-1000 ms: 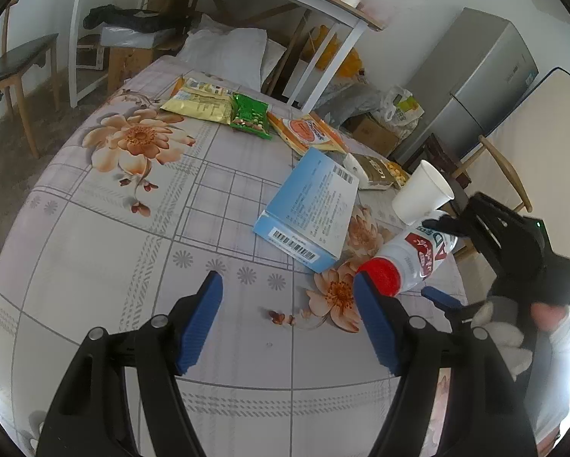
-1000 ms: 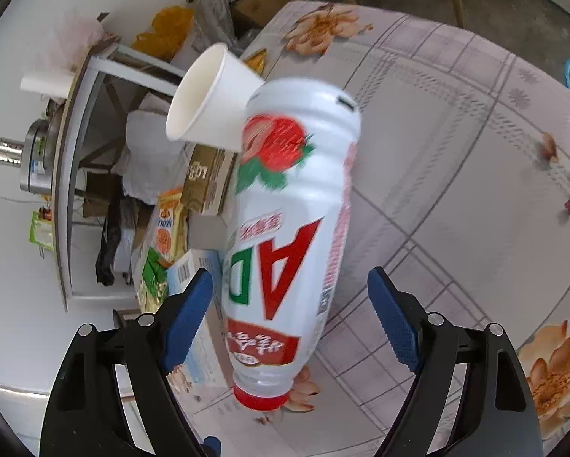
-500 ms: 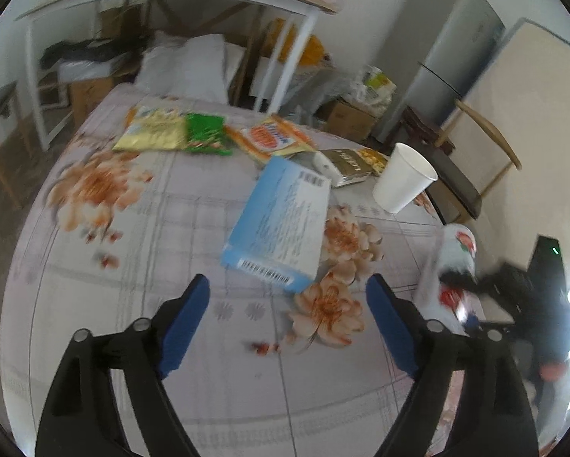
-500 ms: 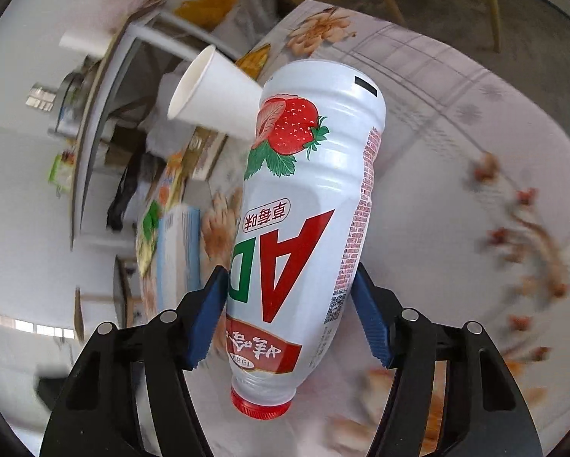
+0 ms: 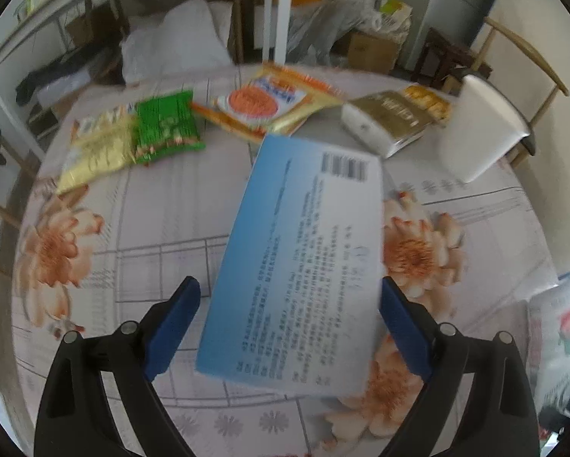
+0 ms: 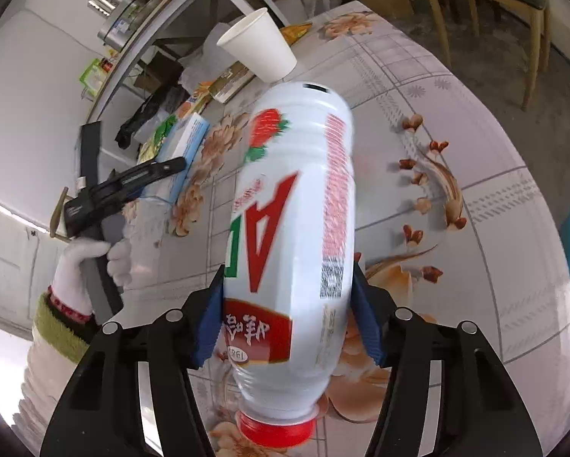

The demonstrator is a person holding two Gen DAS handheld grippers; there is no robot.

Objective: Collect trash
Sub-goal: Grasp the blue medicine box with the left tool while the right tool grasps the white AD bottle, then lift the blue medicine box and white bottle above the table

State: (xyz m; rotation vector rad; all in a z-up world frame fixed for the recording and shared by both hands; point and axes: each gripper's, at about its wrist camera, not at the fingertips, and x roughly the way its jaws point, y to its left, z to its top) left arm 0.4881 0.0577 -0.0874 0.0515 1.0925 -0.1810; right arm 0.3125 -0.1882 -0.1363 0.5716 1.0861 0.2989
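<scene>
On bottle [image 6: 285,236]: red "AD"

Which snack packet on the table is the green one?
The green packet is the middle of the three flat snack packets at the far side of the table. A pale gold packet lies on its left and an orange packet on its right.

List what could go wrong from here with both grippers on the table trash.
1. The right gripper, whose jaws have just been closing, pinches the white bottle near its neck; the long body beyond could swing or slip.
2. The left gripper, whose jaws have just been opening, straddles the wide blue box with little clearance; a pad may shove it instead.
3. The paper cup stands close and may topple.
</scene>
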